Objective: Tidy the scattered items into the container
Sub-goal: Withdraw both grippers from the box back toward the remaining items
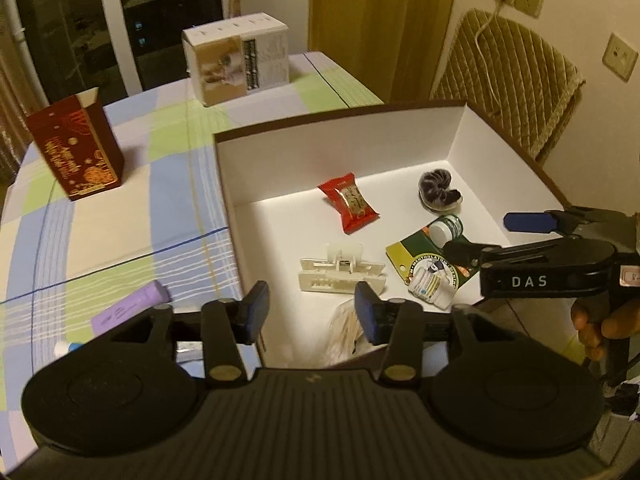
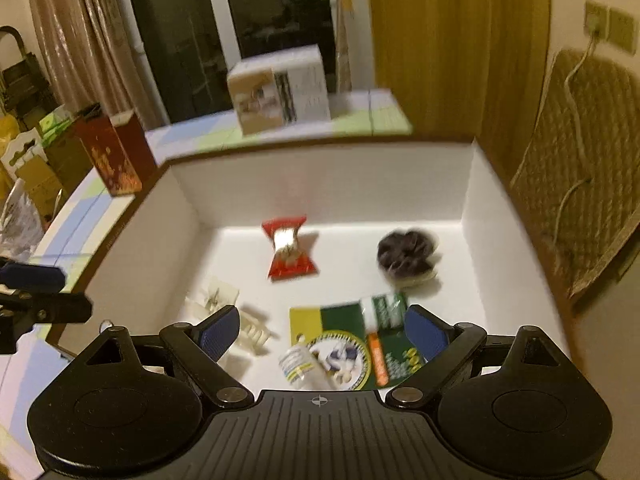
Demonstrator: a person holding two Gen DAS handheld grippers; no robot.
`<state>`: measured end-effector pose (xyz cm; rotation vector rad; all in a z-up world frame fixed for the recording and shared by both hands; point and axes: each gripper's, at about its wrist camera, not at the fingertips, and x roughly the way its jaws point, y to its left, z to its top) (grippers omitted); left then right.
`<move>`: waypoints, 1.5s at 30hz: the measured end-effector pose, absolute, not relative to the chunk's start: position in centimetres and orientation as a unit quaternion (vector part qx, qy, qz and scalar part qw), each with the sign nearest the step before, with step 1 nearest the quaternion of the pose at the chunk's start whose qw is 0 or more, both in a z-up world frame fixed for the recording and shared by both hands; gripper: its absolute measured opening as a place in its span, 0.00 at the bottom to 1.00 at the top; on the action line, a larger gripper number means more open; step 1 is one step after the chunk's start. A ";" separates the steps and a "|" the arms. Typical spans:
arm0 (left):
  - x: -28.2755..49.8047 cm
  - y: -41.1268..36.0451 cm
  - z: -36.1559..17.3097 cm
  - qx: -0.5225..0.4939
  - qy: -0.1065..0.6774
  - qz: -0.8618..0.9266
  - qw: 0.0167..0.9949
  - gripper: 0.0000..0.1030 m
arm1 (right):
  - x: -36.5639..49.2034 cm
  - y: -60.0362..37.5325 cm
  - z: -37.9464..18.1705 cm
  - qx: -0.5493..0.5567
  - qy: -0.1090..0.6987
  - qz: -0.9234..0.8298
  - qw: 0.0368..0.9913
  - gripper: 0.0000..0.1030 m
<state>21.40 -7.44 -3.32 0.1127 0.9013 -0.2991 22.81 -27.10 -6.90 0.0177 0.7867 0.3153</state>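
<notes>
An open white-lined box [image 1: 340, 148] [image 2: 320, 184] holds a red snack packet [image 1: 347, 203] [image 2: 289, 249], a dark scrunchie [image 1: 440, 192] [image 2: 406, 256], a white plastic clip [image 1: 342, 272] [image 2: 224, 300], a green blister card [image 1: 430, 254] [image 2: 356, 344], a small bottle [image 1: 430, 289] [image 2: 298, 362] and a clear bag of pale sticks [image 1: 344, 328]. A purple tube [image 1: 128, 308] lies outside on the tablecloth, left of the box. My left gripper [image 1: 311, 312] [image 2: 48, 292] hovers open and empty over the box's near left edge. My right gripper [image 2: 323, 332] [image 1: 496, 236] is open and empty above the green card.
A dark red carton [image 1: 76, 148] and a white carton [image 1: 236, 60] stand on the checked tablecloth [image 1: 120, 232] behind the box. A chair with a quilted cover [image 1: 508, 76] sits at the right against the wall. A small white-and-blue item [image 1: 66, 347] lies near the tube.
</notes>
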 end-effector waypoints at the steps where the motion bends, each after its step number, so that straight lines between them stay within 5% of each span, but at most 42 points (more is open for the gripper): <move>1: 20.9 -7.1 -3.0 0.050 0.430 -0.141 0.890 0.50 | 22.2 -27.1 -6.4 0.007 0.368 0.150 0.918 0.92; 11: 15.4 -5.2 -0.8 0.020 0.407 -0.103 0.908 0.85 | 15.4 -27.8 -2.5 0.007 0.315 0.114 0.942 1.00; 22: 10.4 -4.2 -2.0 0.017 0.441 -0.084 0.893 0.90 | 11.7 -24.9 -3.7 -0.010 0.414 0.132 0.901 1.00; 45: 7.6 0.0 -3.3 0.005 0.463 -0.043 0.885 0.92 | 9.5 -20.6 -5.3 -0.042 0.450 0.179 0.874 1.00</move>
